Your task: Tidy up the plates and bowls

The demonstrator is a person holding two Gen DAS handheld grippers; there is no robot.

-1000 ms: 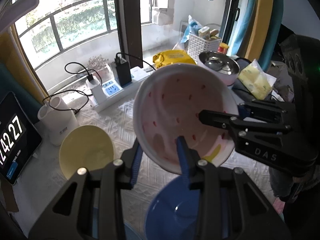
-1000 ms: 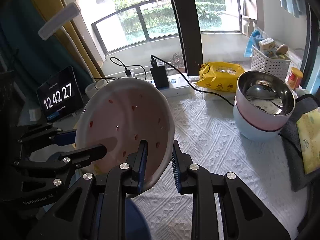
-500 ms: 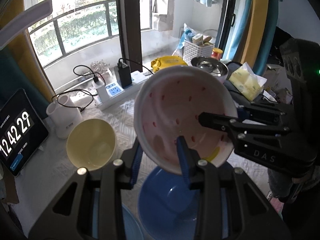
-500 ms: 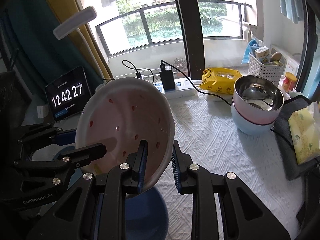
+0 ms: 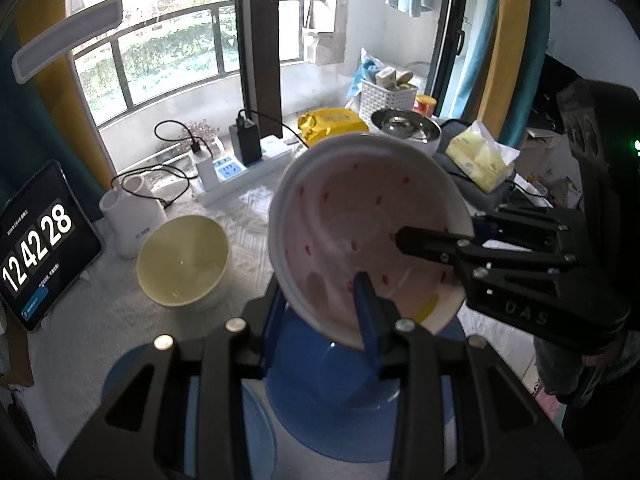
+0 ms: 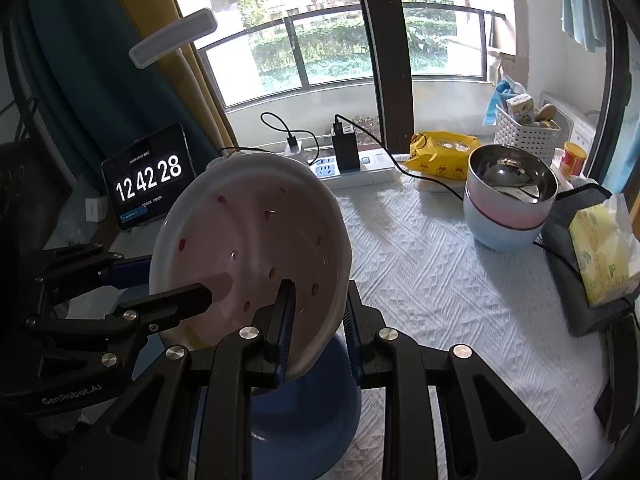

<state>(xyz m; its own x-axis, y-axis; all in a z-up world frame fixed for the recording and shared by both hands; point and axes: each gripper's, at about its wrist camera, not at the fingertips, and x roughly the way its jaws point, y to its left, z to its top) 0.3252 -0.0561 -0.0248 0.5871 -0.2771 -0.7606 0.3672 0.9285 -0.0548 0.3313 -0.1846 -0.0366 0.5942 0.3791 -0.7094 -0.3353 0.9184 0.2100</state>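
Observation:
A white bowl with a pink inside and red spots point(image 5: 360, 216) is held in the air, tilted, by both grippers. My left gripper point(image 5: 320, 304) is shut on its near rim. My right gripper point(image 6: 316, 312) is shut on the opposite rim and shows in the left wrist view point(image 5: 440, 240). The bowl also shows in the right wrist view point(image 6: 248, 248). A blue bowl point(image 5: 328, 392) sits on the table right below it. A yellow bowl point(image 5: 182, 266) stands to the left. A blue plate point(image 5: 120, 376) lies at the near left.
A stack of a steel, a pink and a light blue bowl point(image 6: 508, 200) stands at the back right. A tablet clock point(image 6: 148, 180), a power strip point(image 6: 352, 168), a yellow wipes pack point(image 6: 440, 152), a white basket point(image 6: 524, 132) and a tissue pack point(image 6: 600, 252) ring the white tablecloth point(image 6: 440, 288).
Both grippers have lifted and drawn back with the spotted bowl. More of the blue bowl, yellow bowl and table shows below.

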